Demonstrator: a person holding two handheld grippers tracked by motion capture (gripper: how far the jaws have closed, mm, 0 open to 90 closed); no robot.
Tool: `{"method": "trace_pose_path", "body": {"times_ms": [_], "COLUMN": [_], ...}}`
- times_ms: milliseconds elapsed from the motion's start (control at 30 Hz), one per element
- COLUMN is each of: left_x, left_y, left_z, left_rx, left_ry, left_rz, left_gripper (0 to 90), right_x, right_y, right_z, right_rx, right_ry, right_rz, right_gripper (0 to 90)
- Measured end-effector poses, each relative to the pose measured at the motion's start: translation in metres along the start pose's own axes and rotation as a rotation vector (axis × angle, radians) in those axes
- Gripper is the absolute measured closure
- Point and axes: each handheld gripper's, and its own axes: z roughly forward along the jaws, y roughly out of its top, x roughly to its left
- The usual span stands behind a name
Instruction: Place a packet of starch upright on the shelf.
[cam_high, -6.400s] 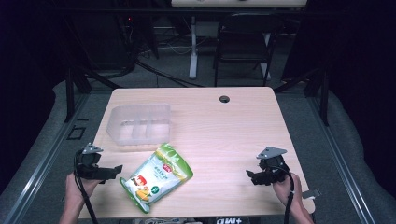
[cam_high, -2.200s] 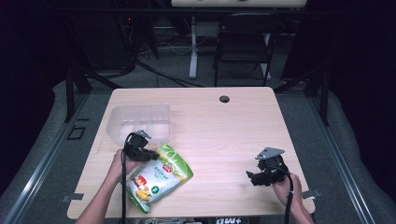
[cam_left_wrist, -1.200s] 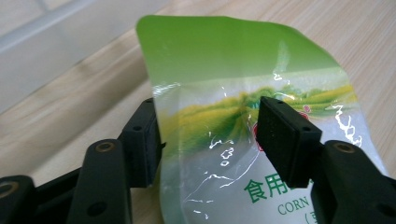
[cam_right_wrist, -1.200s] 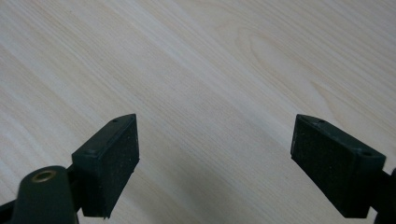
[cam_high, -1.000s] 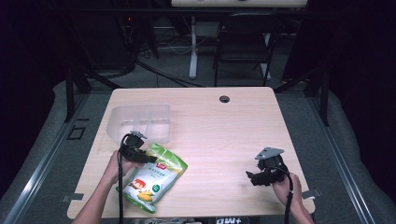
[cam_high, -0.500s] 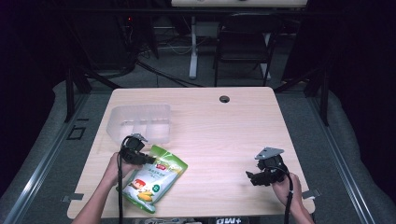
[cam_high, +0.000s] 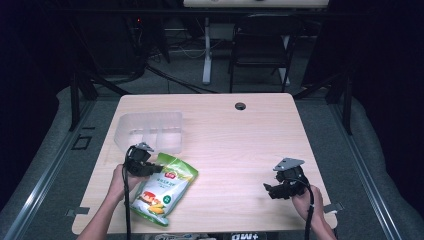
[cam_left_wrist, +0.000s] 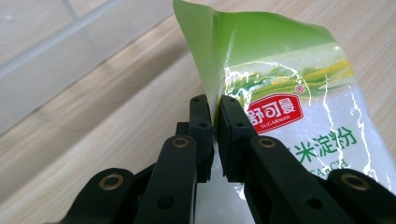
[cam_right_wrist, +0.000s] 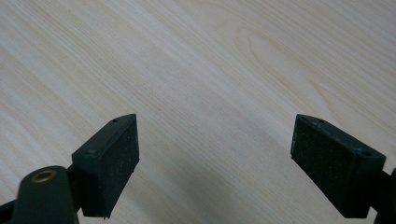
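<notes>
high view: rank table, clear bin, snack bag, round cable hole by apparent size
1. table
2. clear bin and snack bag: look alike in area, and the bag lies nearer the camera, so unranked
3. cable hole, smallest

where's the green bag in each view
High view: the bag lies lower left on the table, its top edge at the left hand-held gripper.
Left gripper view: it is upper right, its edge pinched between the jaws.
Right gripper view: bare tabletop between open jaws.
Shared landmark: the wooden table.
</notes>
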Motion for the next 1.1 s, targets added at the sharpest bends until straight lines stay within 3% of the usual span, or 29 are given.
{"method": "trace_pose_path", "body": {"times_ms": [133,333,467,733,800,867,1100], "left_x": [0.0,-0.002,-0.003,0.0,0.001,0.003,0.004], "left_y": [0.0,-0.001,-0.002,-0.01,-0.013,-0.016,-0.027], "left_z": [-0.004,-0.009,-0.014,-0.032,-0.036,-0.04,-0.052], "left_rx": [-0.024,-0.048,-0.071,-0.143,-0.168,-0.176,-0.222], "left_ry": [0.006,0.05,0.05,0.064,0.084,0.075,0.116], "left_rz": [-0.007,0.011,0.005,-0.028,-0.041,-0.054,-0.088], "left_gripper": [84.7,84.8,85.1,85.4,85.4,85.3,85.6], "right_x": [0.0,0.0,0.0,-0.001,-0.001,-0.001,-0.002], "right_y": [0.0,0.0,0.0,0.0,0.0,0.0,0.0], "right_z": [0.0,0.0,0.0,-0.001,-0.001,-0.001,-0.001], "right_rx": [0.005,0.001,0.003,0.007,0.009,0.008,0.002], "right_ry": [-0.002,-0.004,-0.006,-0.005,-0.009,-0.009,-0.021], "right_rz": [-0.002,-0.001,-0.002,-0.007,-0.004,0.0,0.016], "right_gripper": [14.8,14.8,14.8,14.8,14.8,14.8,14.8]}}
